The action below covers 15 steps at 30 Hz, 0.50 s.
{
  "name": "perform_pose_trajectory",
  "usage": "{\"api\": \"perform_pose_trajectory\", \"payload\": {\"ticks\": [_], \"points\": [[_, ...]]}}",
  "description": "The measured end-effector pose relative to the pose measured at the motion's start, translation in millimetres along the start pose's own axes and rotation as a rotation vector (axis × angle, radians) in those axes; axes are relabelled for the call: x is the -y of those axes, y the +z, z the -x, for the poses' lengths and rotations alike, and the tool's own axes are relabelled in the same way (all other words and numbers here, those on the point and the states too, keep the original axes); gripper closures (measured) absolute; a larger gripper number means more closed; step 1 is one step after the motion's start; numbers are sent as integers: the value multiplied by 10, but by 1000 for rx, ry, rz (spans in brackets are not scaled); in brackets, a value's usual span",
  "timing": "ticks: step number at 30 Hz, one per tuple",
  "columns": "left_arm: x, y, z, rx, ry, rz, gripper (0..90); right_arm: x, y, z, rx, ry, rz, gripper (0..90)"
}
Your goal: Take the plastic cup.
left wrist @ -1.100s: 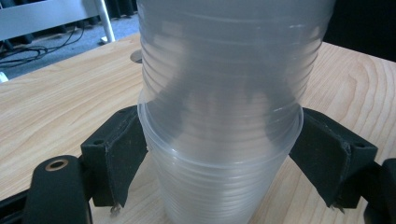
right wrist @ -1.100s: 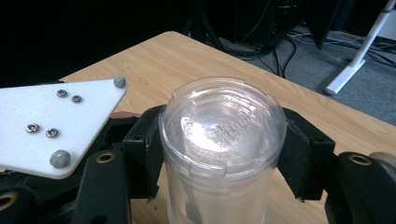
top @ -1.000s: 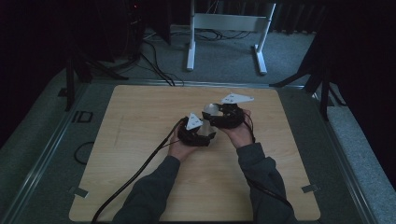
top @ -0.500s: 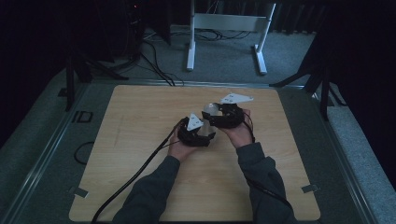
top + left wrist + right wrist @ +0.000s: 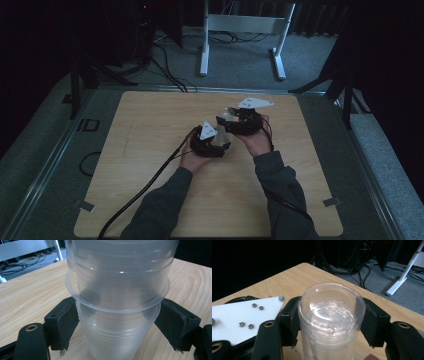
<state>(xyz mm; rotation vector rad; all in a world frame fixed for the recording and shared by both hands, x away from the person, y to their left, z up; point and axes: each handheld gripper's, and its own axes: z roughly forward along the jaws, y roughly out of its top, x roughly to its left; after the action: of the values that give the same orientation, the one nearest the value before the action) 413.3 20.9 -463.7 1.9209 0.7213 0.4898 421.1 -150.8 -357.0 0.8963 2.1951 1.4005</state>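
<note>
A stack of clear plastic cups (image 5: 120,315) is held above the wooden bench (image 5: 150,150) near its middle, between both tongs. The left tongs (image 5: 117,327) clasp the lower cup just under a rim, pads on either side; their jaws have just been easing open slightly. The right tongs (image 5: 332,322) grip the upturned end of the stack, having just tightened.

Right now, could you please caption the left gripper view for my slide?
Left gripper clamps the lower of two nested clear cups above the table.
</note>
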Motion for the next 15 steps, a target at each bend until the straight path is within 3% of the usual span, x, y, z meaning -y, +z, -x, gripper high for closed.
{"api": "perform_pose_trajectory", "payload": {"ticks": [15], "points": [[-7, -27, -16, 6, -5, -5, 202, -88, -37, -14, -4, -5, 10, 405]]}}
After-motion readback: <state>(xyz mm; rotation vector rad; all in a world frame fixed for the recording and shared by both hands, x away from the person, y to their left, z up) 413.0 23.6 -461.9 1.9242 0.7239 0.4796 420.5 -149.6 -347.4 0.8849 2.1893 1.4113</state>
